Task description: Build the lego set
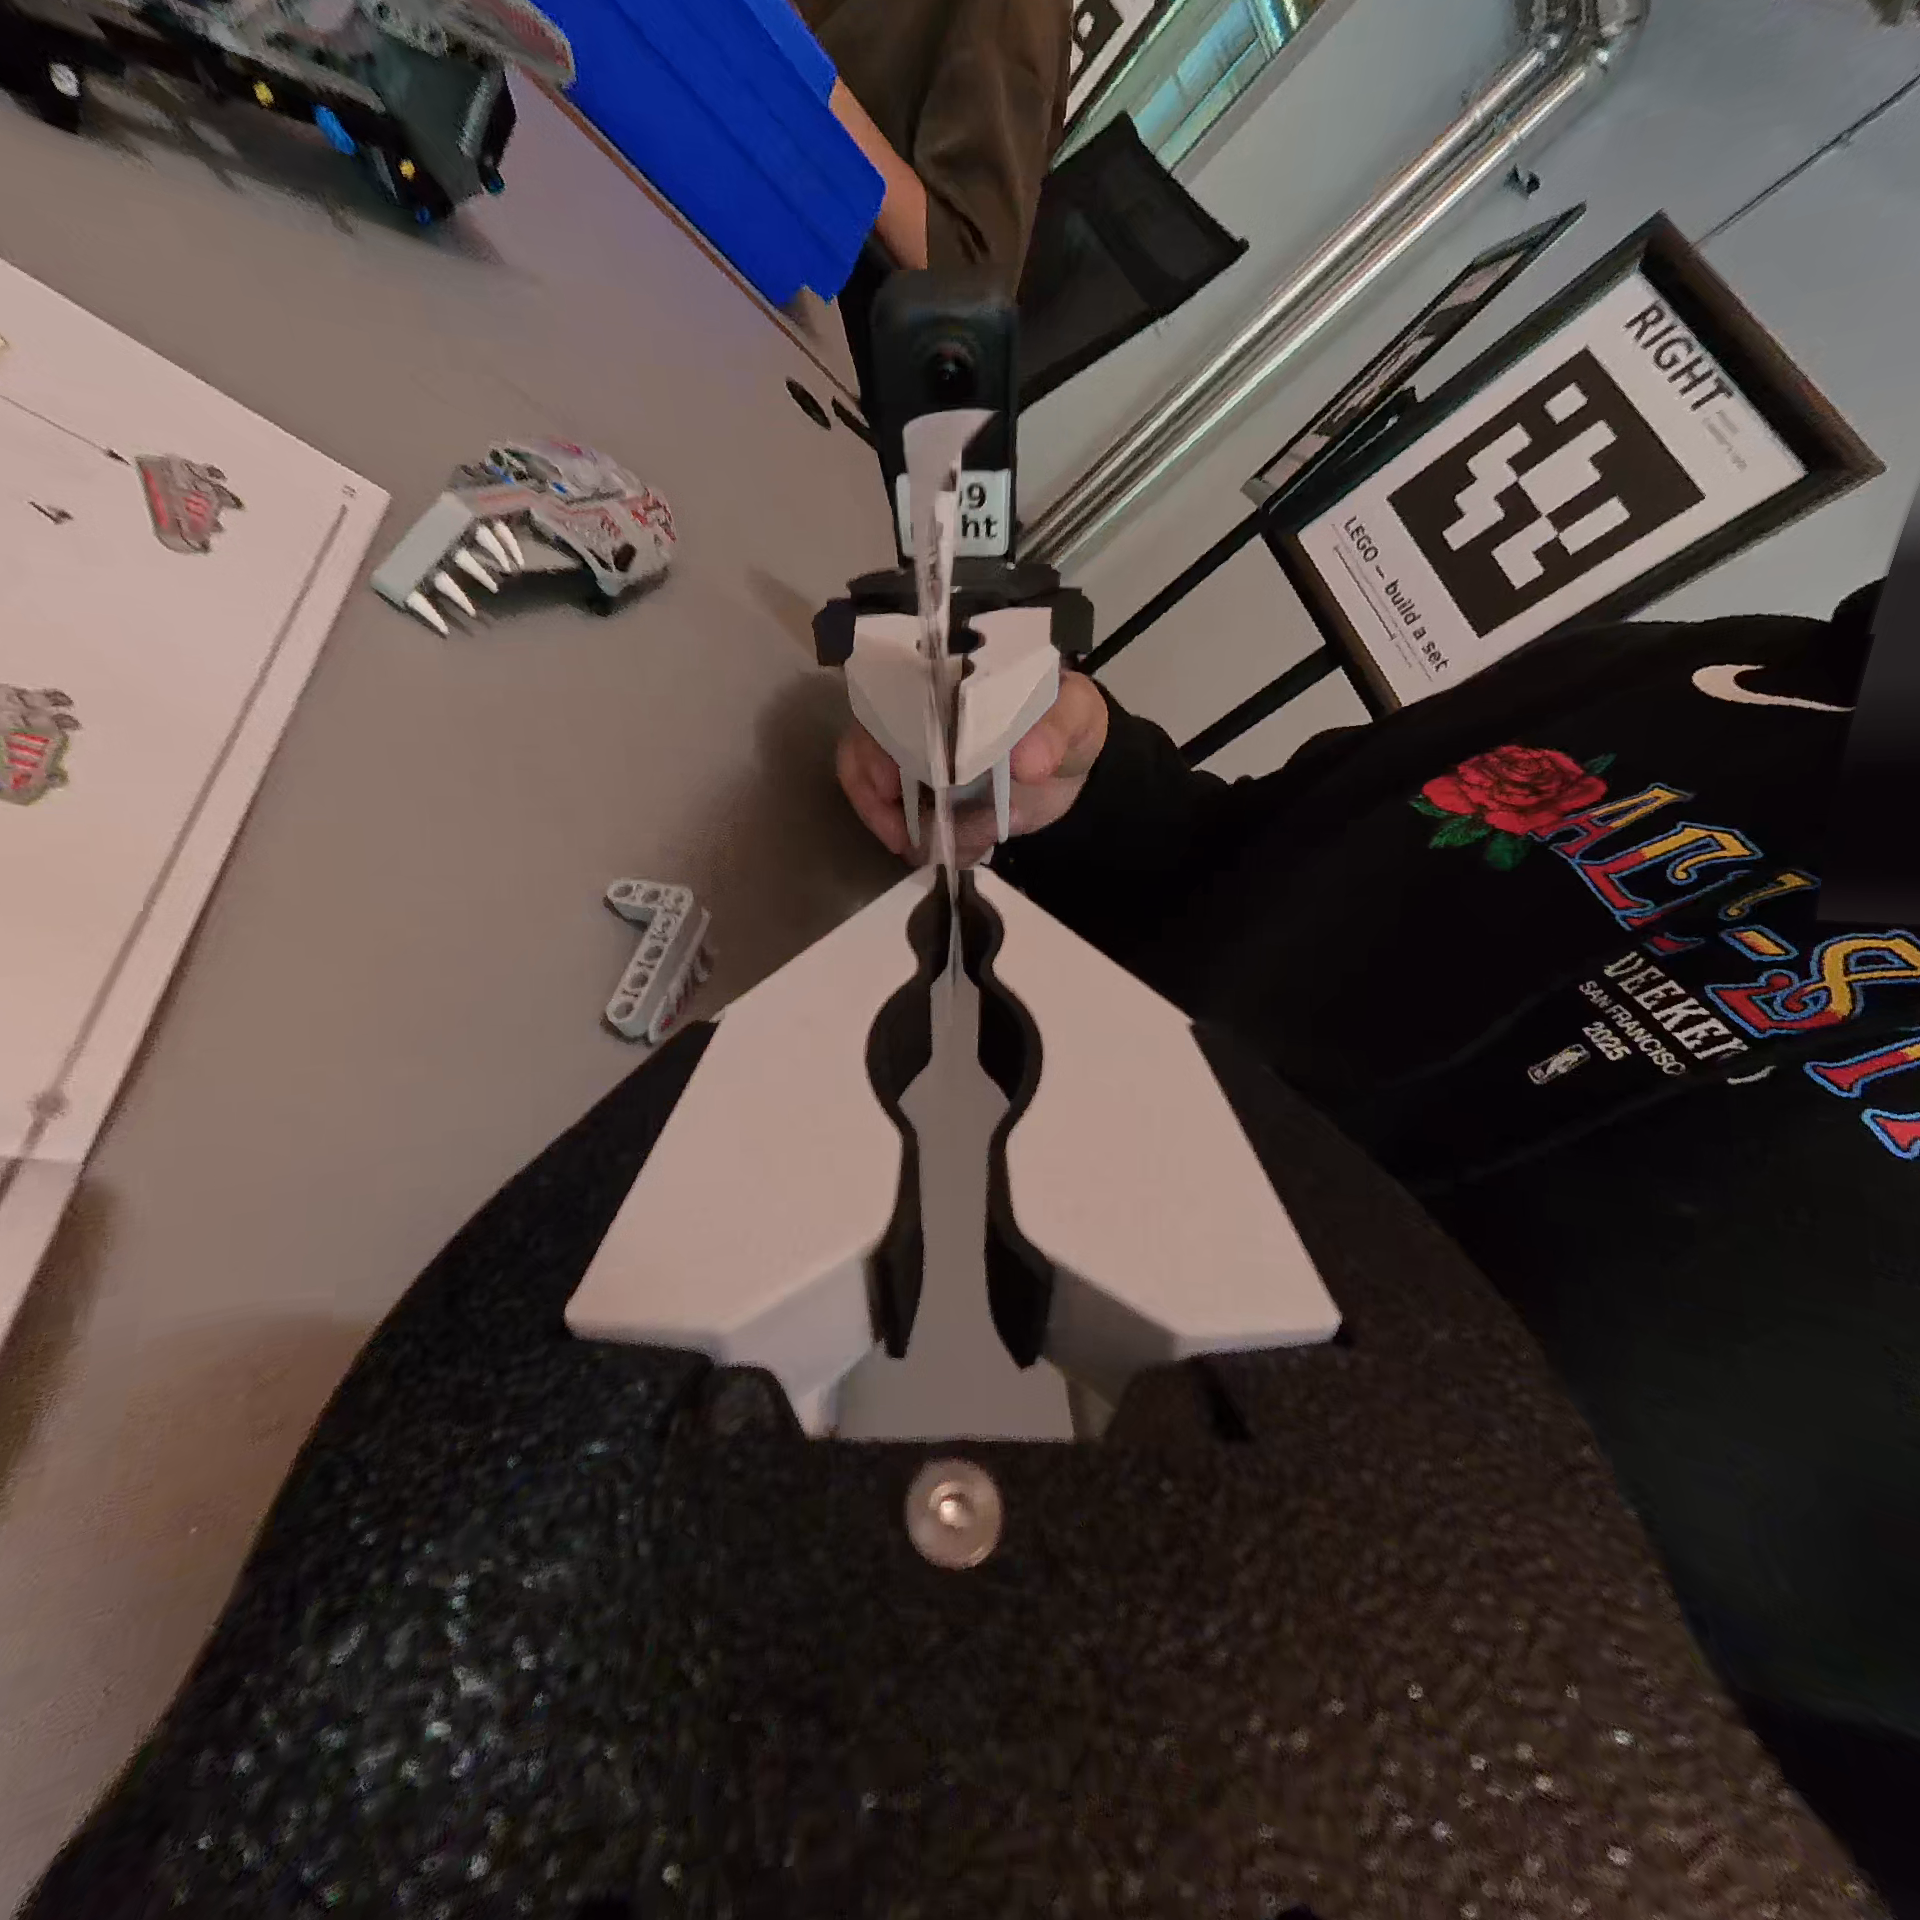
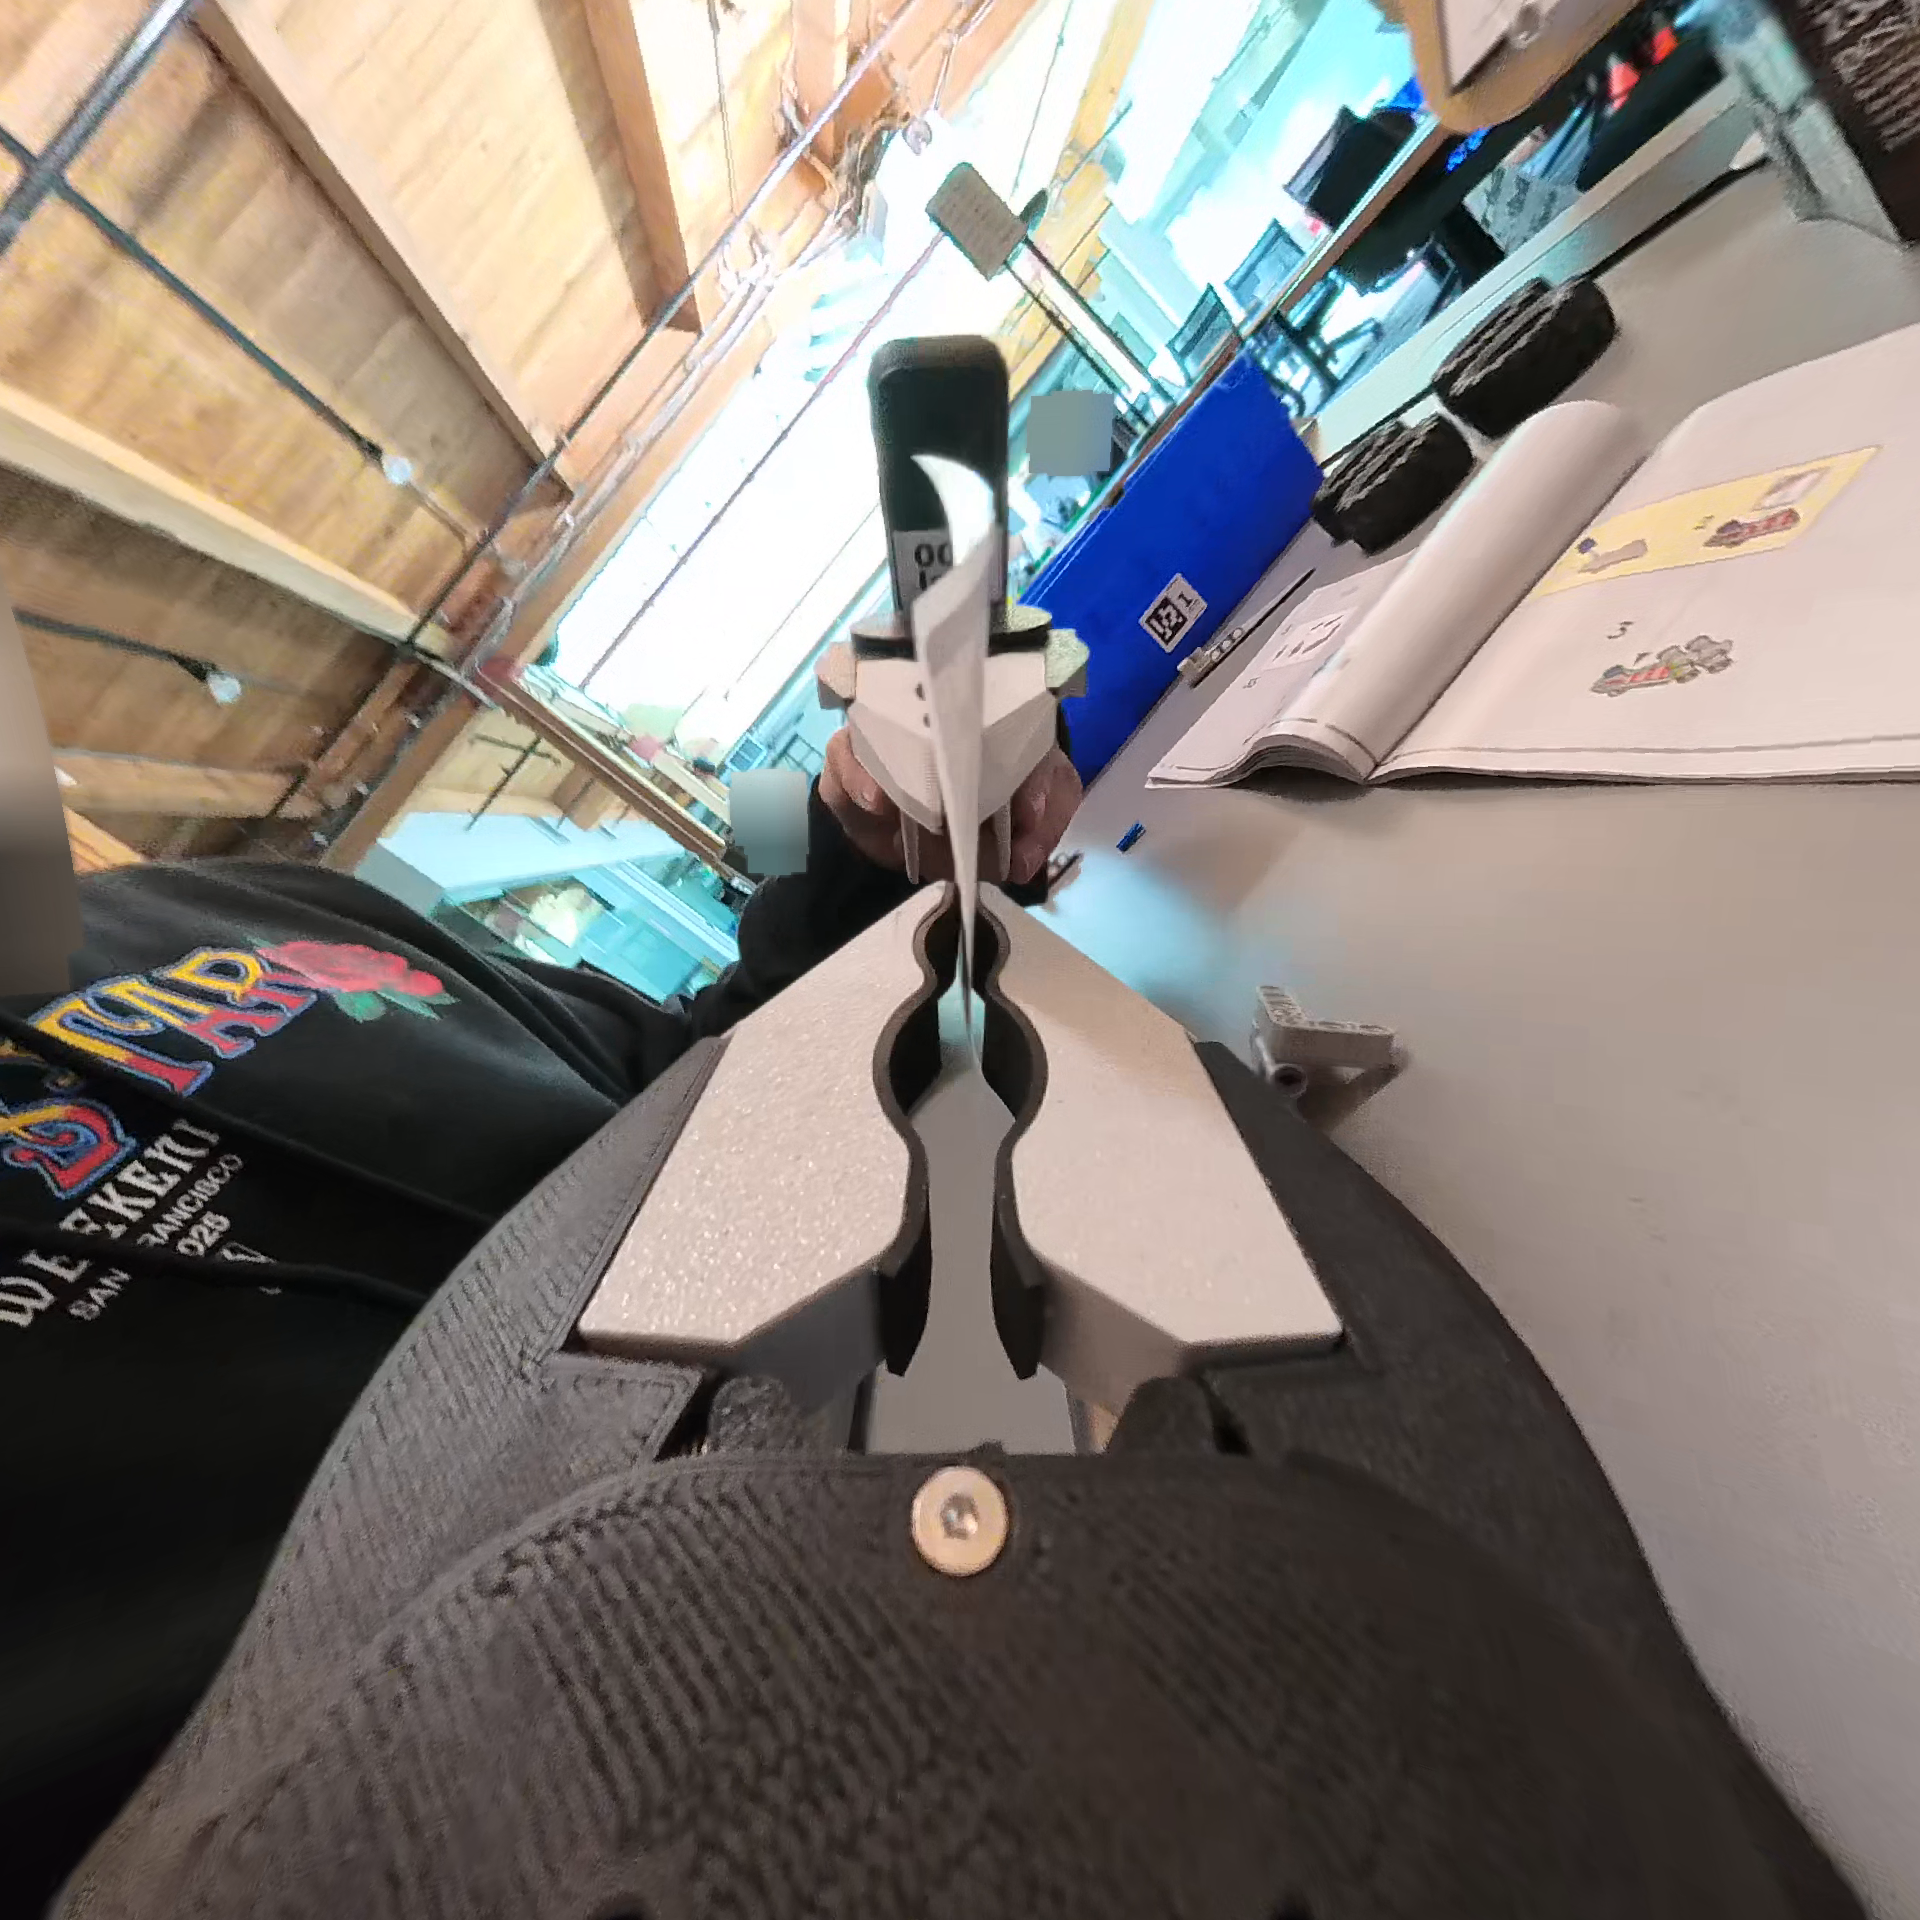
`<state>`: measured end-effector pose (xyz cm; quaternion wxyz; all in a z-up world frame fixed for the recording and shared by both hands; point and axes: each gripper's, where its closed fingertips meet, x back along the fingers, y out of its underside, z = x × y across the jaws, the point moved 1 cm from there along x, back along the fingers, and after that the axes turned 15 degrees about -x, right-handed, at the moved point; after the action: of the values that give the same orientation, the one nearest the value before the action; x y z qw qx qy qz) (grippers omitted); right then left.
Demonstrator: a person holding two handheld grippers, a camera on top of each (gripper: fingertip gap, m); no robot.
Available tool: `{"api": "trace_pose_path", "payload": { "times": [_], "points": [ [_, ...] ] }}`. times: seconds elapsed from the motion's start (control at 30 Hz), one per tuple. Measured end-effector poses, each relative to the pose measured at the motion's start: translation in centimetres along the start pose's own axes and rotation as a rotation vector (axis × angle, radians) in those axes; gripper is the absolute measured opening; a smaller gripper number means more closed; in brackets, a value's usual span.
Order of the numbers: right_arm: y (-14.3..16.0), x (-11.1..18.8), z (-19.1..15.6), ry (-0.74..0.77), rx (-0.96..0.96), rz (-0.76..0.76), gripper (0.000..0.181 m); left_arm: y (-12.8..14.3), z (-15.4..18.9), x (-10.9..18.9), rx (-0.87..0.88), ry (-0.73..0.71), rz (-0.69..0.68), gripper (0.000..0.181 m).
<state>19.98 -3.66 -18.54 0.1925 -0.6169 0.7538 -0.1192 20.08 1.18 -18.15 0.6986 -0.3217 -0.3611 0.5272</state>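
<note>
The left gripper and right gripper meet tip to tip, both pinching one thin white sheet (apparently stickers). The grey L-shaped piece lies nearby on the table.

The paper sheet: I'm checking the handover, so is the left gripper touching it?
Touching. In the left wrist view the left gripper is shut on the paper sheet's lower edge, with no gap showing at its tips.

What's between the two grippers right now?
A thin white sheet, seen edge-on, spans from the left gripper to the right gripper; both are shut on it, in both wrist views.
</note>
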Motion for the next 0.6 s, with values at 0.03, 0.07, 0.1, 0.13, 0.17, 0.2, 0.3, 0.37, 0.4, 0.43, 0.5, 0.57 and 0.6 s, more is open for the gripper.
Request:
{"api": "trace_pose_path", "payload": {
  "times": [0.03,0.07,0.1,0.13,0.17,0.2,0.3,0.37,0.4,0.43,0.5,0.57,0.6],
  "points": [
    [-0.24,0.09,0.12,0.0,-0.014,0.012,0.0,-0.27,-0.09,0.06,-0.003,0.002,0.016,0.0],
    [-0.34,0.12,0.17,-0.001,-0.021,0.018,0.0,-0.44,-0.17,0.11,-0.002,0.003,0.025,0.0],
    [-0.35,0.11,0.22,0.002,-0.021,0.019,0.0,-0.48,-0.24,0.13,-0.002,0.003,0.026,0.0],
    [-0.37,0.09,0.3,0.009,-0.017,0.021,0.0,-0.46,-0.29,0.15,-0.006,0.002,0.025,0.0],
    [-0.38,0.06,0.37,0.016,-0.015,0.023,0.0,-0.43,-0.36,0.17,-0.01,-0.003,0.023,0.0],
    [-0.36,0.04,0.38,0.016,-0.015,0.022,0.0,-0.4,-0.45,0.2,-0.009,-0.007,0.022,0.0],
    [-0.38,0.03,0.41,0.013,-0.023,0.021,0.0,-0.39,-0.57,0.23,0.005,-0.004,0.027,0.0],
    [-0.41,0.06,0.37,0.01,-0.022,0.024,0.0,-0.36,-0.67,0.21,0.012,-0.005,0.03,0.0],
    [-0.41,0.06,0.36,0.01,-0.021,0.024,0.0,-0.35,-0.7,0.21,0.015,-0.005,0.031,0.0],
    [-0.4,0.06,0.37,0.011,-0.02,0.024,0.0,-0.33,-0.71,0.21,0.017,-0.005,0.032,0.0],
    [-0.35,0.04,0.29,0.007,-0.017,0.022,0.0,-0.32,-0.76,0.23,0.021,-0.007,0.034,0.0],
    [-0.24,0.02,0.09,-0.007,-0.015,0.014,0.0,-0.35,-0.75,0.23,0.027,-0.006,0.038,0.0],
    [-0.15,-0.02,0.01,-0.012,-0.011,0.008,0.0,-0.35,-0.71,0.2,0.029,-0.004,0.039,0.0]
  ]
}}
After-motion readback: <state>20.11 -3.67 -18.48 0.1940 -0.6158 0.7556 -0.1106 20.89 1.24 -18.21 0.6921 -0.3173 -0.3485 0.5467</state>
